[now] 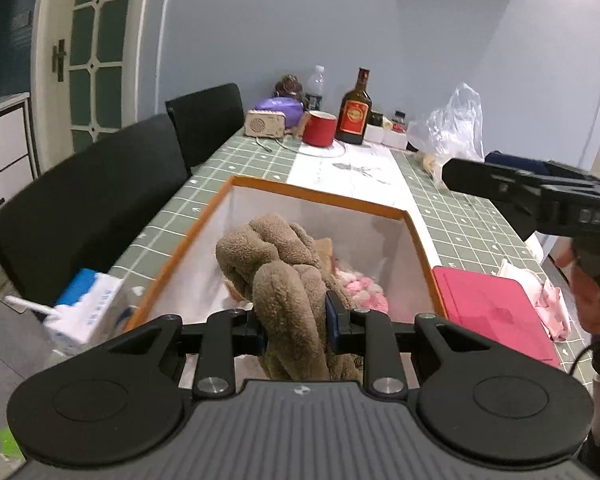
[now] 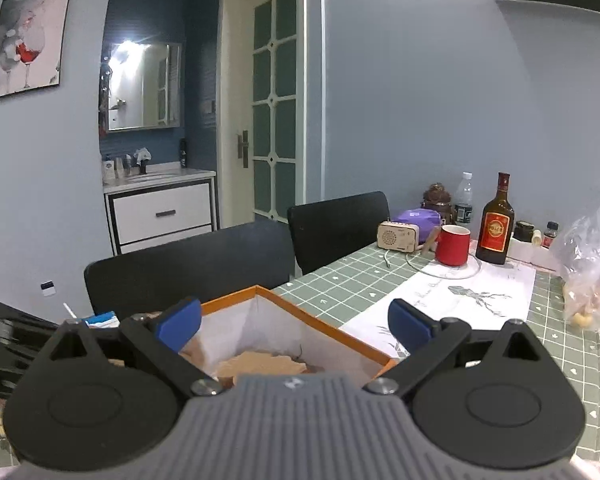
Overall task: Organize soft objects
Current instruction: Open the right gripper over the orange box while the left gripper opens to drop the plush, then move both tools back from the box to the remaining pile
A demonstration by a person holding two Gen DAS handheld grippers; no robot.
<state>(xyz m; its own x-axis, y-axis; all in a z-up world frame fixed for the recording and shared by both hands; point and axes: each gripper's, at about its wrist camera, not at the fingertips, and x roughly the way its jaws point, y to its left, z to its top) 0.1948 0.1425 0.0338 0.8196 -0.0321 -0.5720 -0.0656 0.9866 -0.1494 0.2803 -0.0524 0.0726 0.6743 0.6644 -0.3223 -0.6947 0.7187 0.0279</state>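
My left gripper (image 1: 296, 326) is shut on a brown fleecy plush toy (image 1: 278, 264), which hangs bunched over the orange-rimmed white box (image 1: 320, 194). Pink and white soft things (image 1: 362, 290) lie on the box floor behind it. In the left wrist view my right gripper (image 1: 450, 174) reaches in from the right, above the table, held by a hand (image 1: 588, 288). In the right wrist view my right gripper (image 2: 294, 326) stands open and empty above the near corner of the box (image 2: 300, 312), where a tan soft thing (image 2: 260, 364) lies inside.
On the green checked tablecloth (image 1: 460, 208) stand a red mug (image 1: 319, 128), a brown bottle (image 1: 355, 110), a small radio (image 1: 265, 123) and a clear plastic bag (image 1: 454, 124). A pink flat case (image 1: 492, 312) lies right of the box. Two black chairs (image 1: 100, 204) line the left side.
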